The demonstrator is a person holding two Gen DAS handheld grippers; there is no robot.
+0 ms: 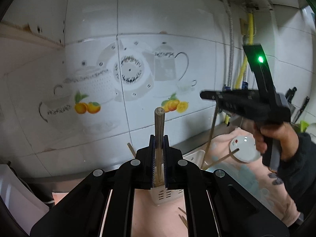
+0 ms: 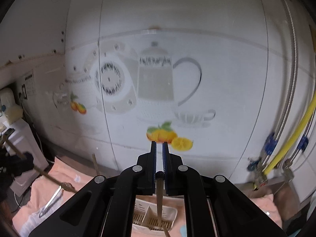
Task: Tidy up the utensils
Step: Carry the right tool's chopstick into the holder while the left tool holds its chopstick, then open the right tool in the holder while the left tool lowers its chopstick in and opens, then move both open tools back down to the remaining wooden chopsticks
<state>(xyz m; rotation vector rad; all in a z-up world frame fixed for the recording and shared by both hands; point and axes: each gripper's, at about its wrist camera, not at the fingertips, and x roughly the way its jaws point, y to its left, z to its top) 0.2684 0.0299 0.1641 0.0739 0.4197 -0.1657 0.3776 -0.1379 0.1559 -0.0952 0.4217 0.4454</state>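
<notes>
My left gripper (image 1: 159,138) is shut on a bunch of wooden chopsticks (image 1: 159,122) that stand upright, their lower ends in a white slotted utensil holder (image 1: 166,195). My right gripper (image 2: 159,145) holds one dark-tipped chopstick (image 2: 159,193) between the base of its nearly closed jaws; the stick hangs down into the white holder (image 2: 154,215). In the left wrist view the right gripper (image 1: 205,95) hovers at the right with the thin chopstick (image 1: 210,136) hanging from it.
A tiled wall with a teapot and fruit decal (image 2: 156,83) is straight ahead. A white saucer (image 1: 244,148) and loose chopsticks lie on a peach towel (image 1: 233,169). Metal tongs (image 2: 52,199) lie on the towel at left. Pipes and hoses (image 2: 284,138) stand at right.
</notes>
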